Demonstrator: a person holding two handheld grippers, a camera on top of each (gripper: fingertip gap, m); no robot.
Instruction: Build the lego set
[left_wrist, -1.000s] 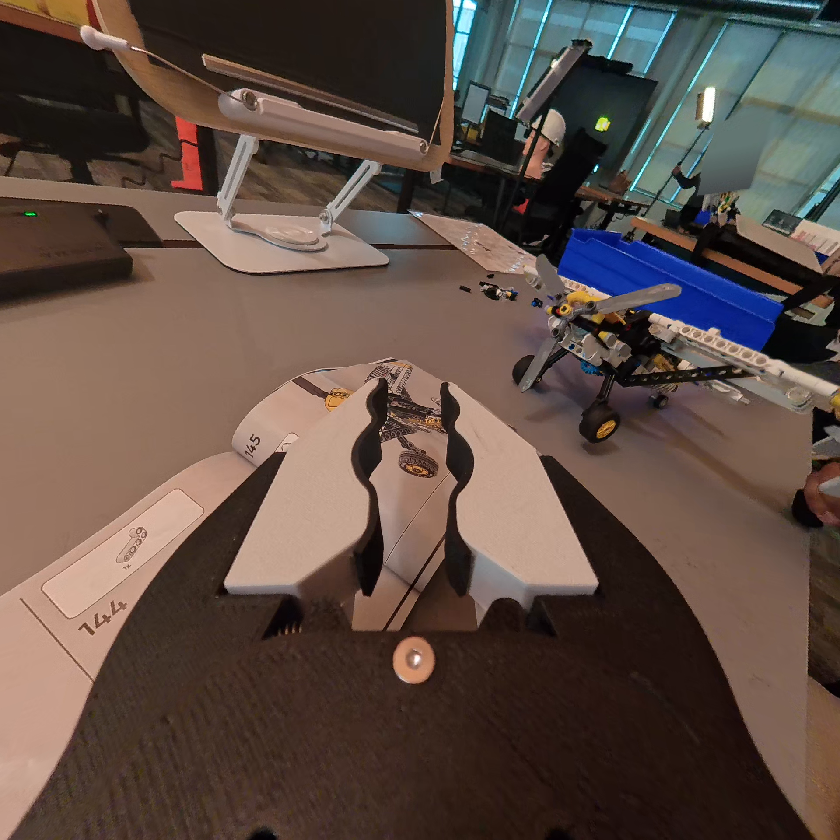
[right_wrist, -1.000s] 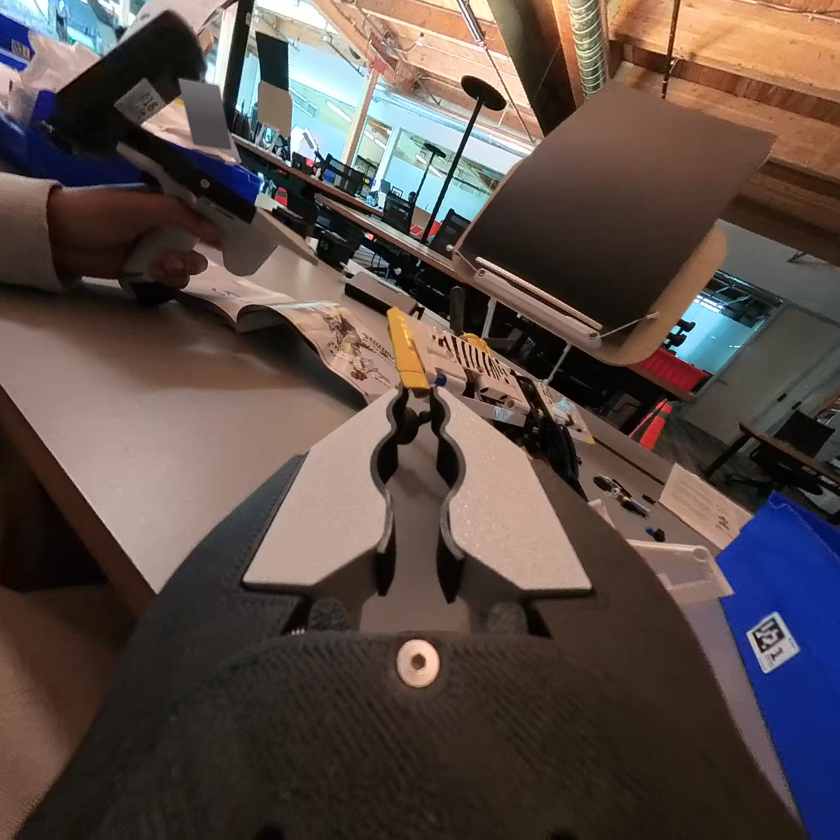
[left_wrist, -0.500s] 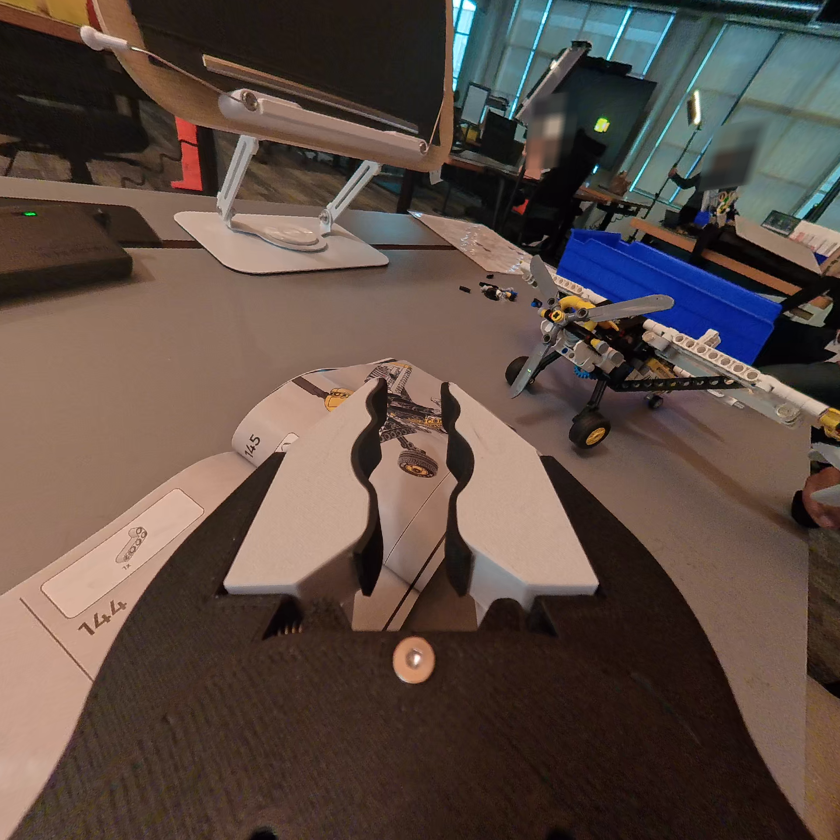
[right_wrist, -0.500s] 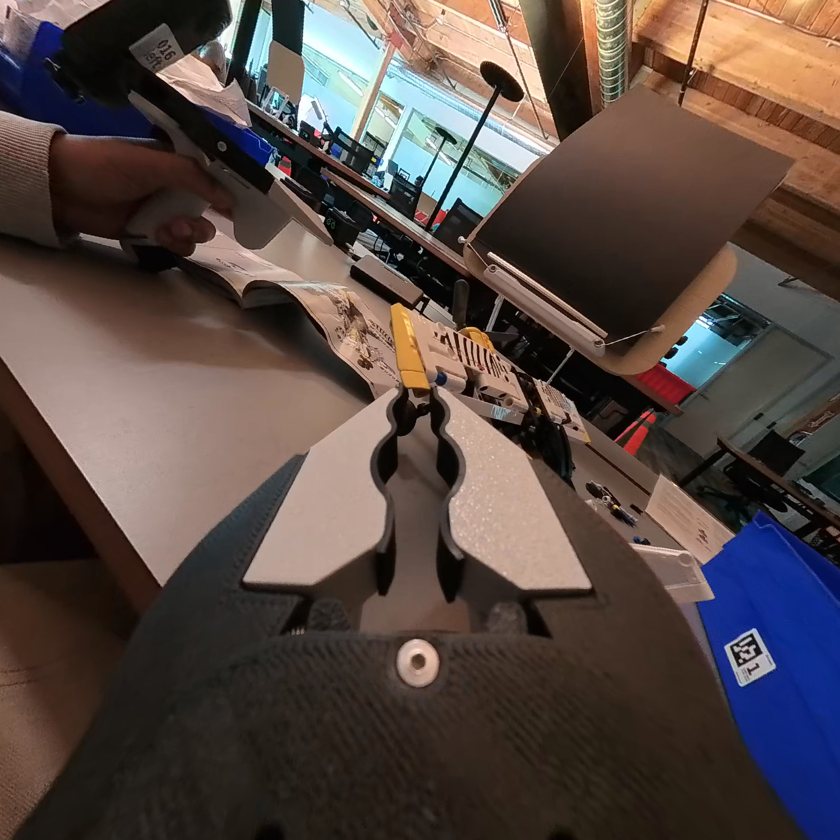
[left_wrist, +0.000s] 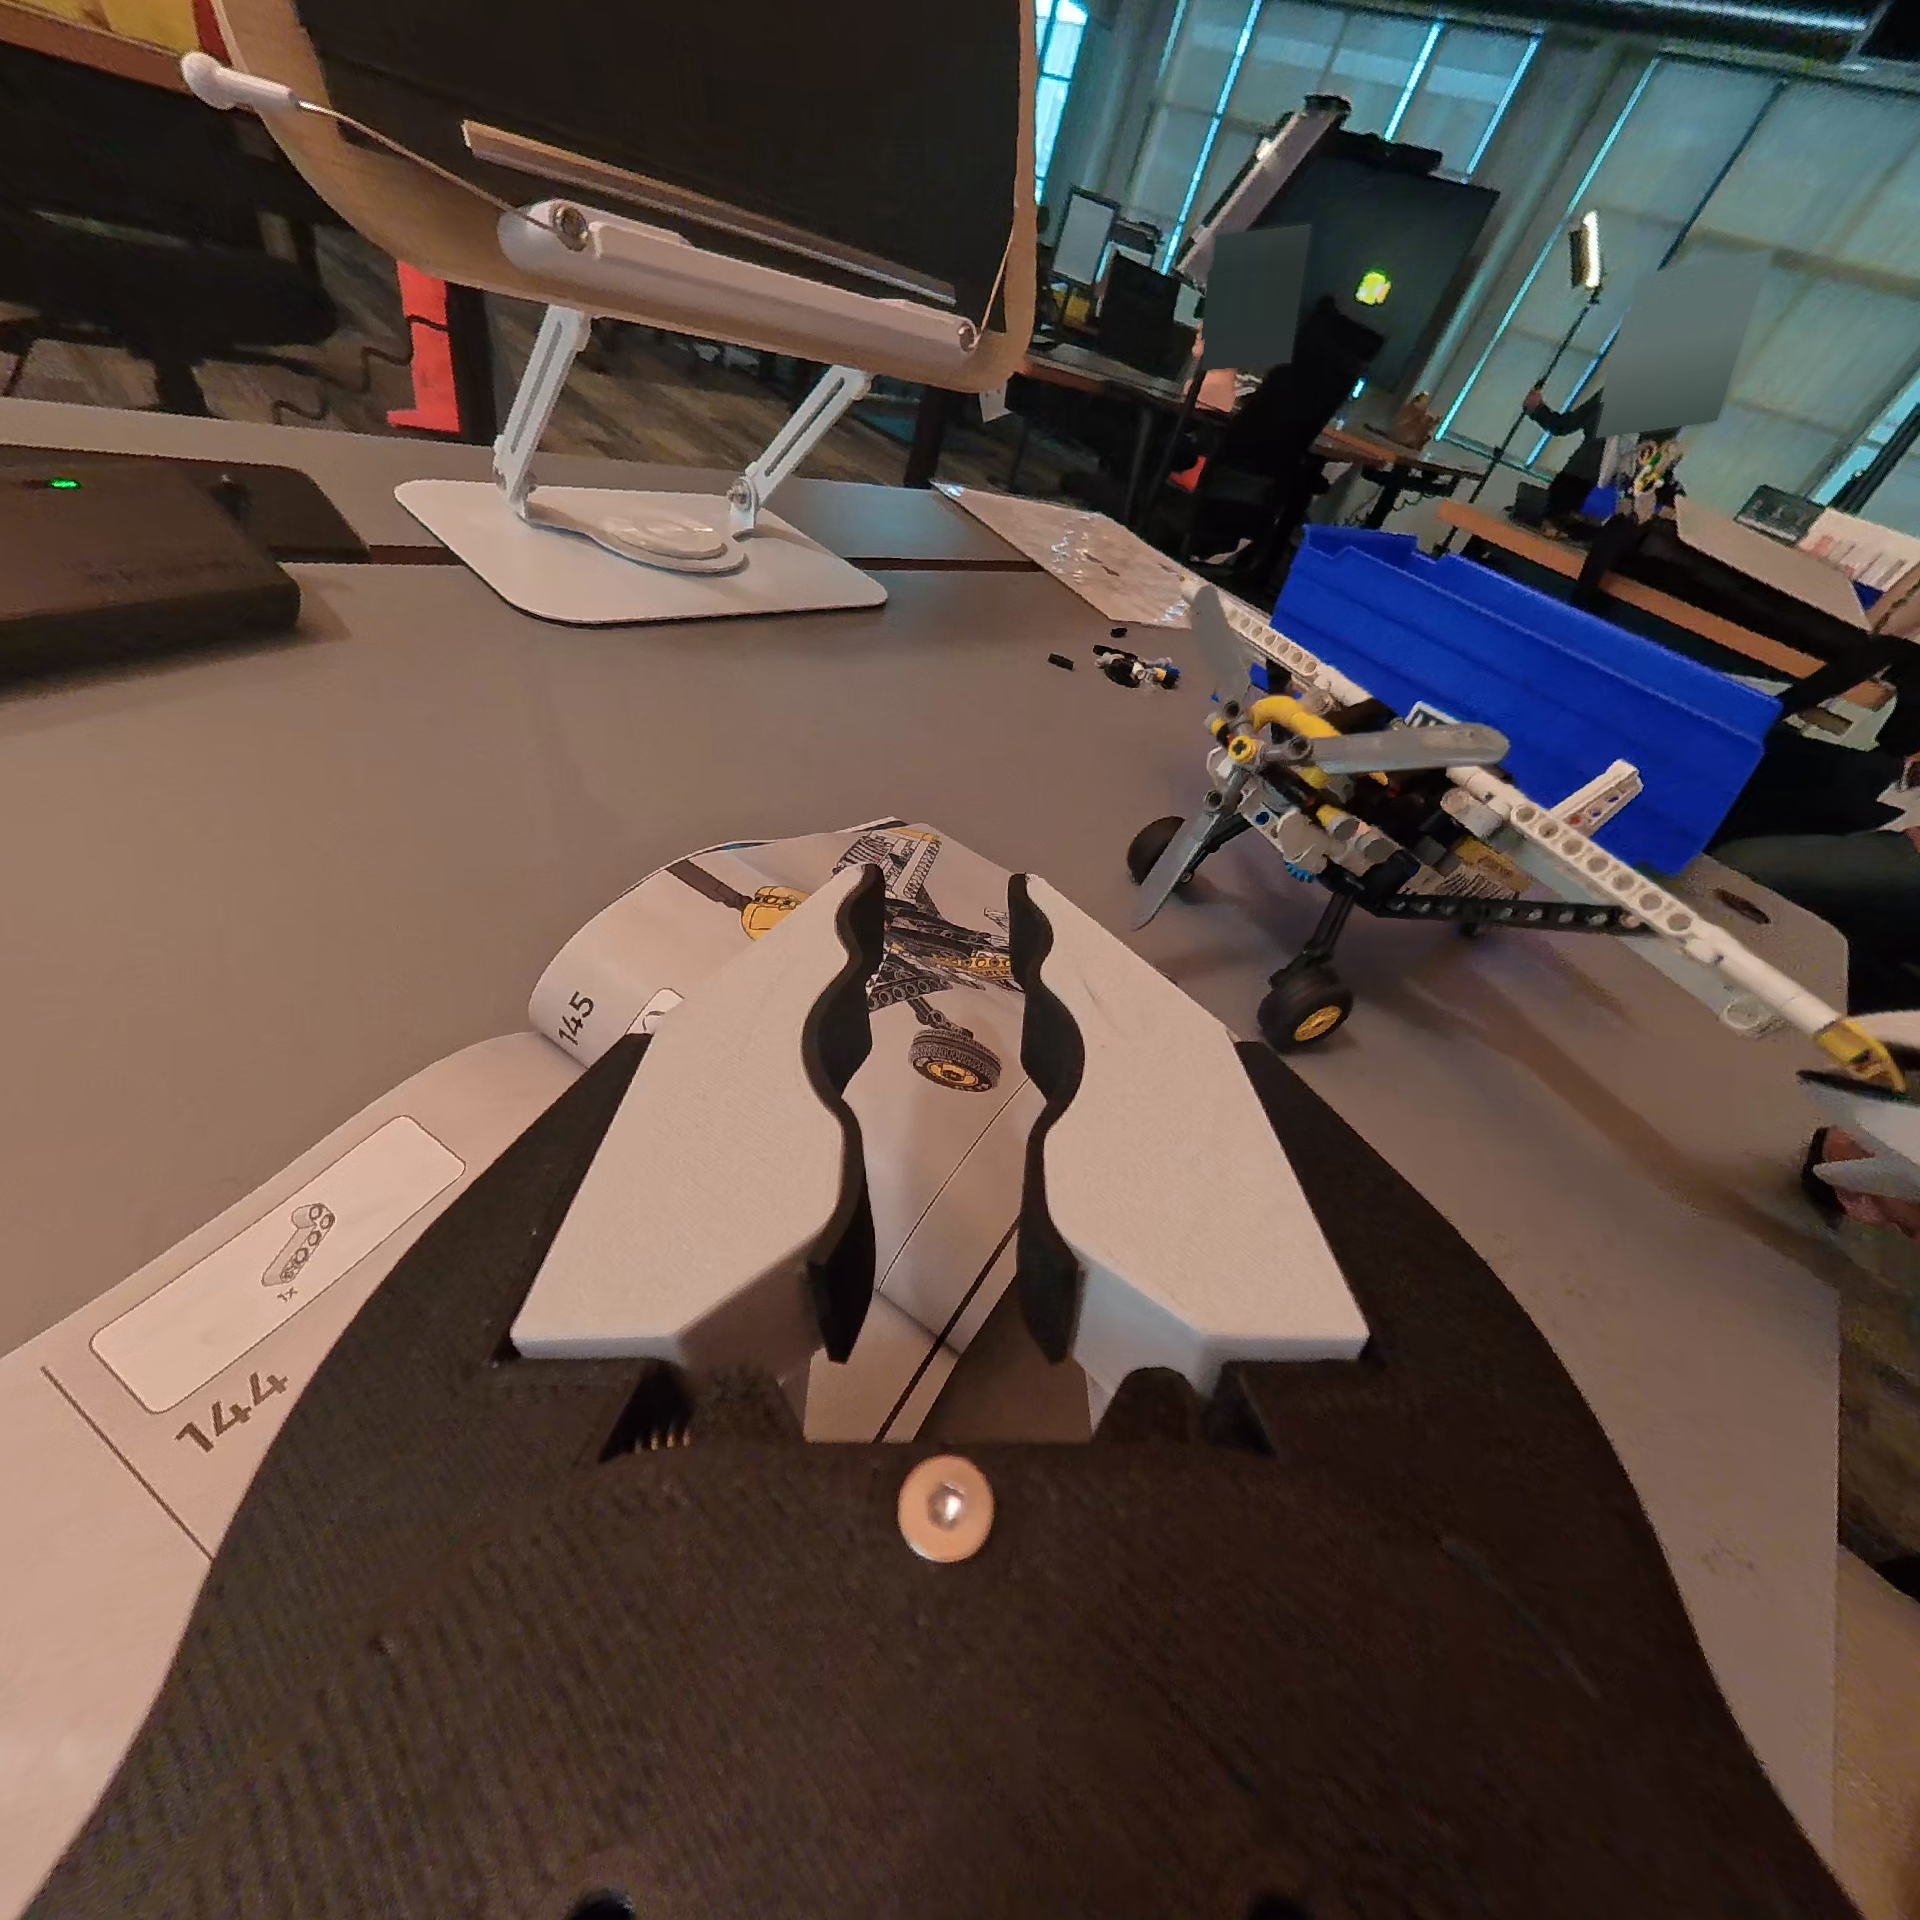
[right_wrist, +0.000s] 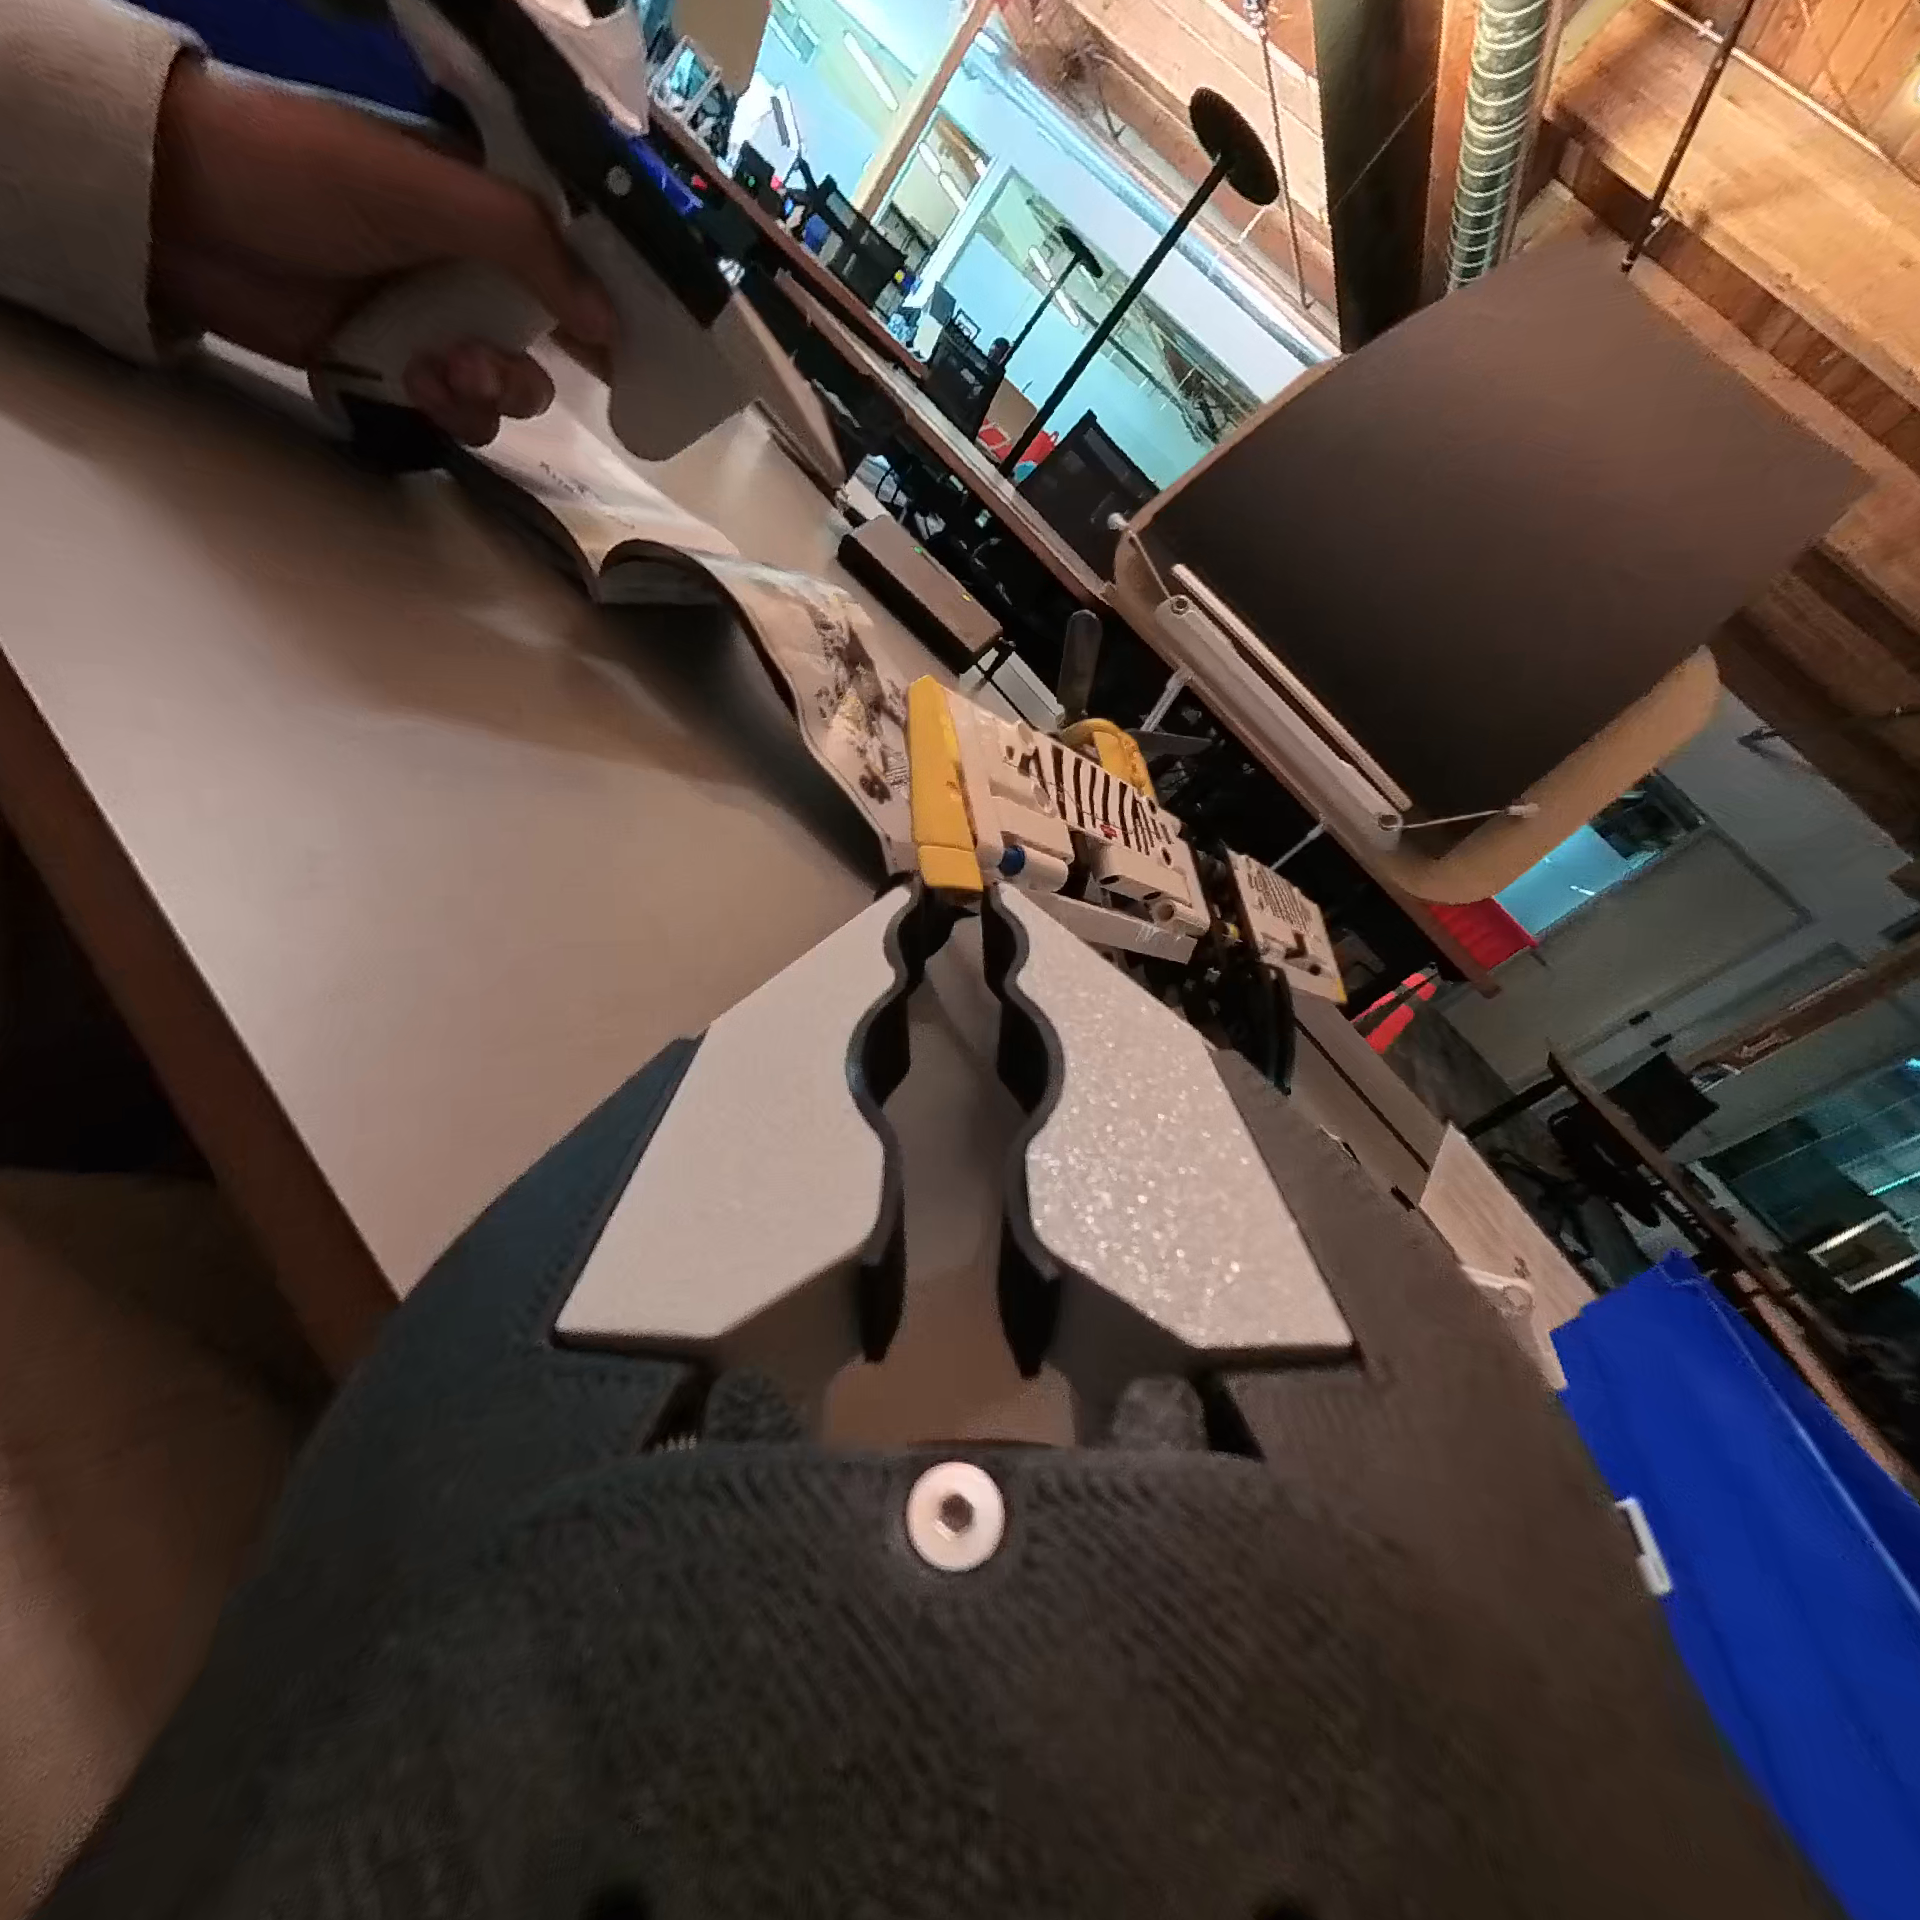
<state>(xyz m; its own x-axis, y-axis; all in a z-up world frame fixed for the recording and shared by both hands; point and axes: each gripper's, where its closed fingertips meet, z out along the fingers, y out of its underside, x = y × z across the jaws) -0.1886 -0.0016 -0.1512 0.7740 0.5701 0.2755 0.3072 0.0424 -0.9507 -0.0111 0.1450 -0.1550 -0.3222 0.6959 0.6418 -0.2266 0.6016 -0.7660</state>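
Lego plane (left_wrist: 1382, 831) looks mostly built: propeller, wheels, wings on. It sits on the table (left_wrist: 416, 810). Right gripper (right_wrist: 951, 909) pinches its yellow wingtip. Left gripper (left_wrist: 940, 894) is parted, empty, over the instruction booklet (left_wrist: 312, 1247); late steps remain.

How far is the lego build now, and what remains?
Mostly done: the plane stands with propeller, wheels and wings. The right gripper grips its yellow wingtip. The left gripper hangs open and empty over the instruction booklet. Loose pieces remain unplaced.
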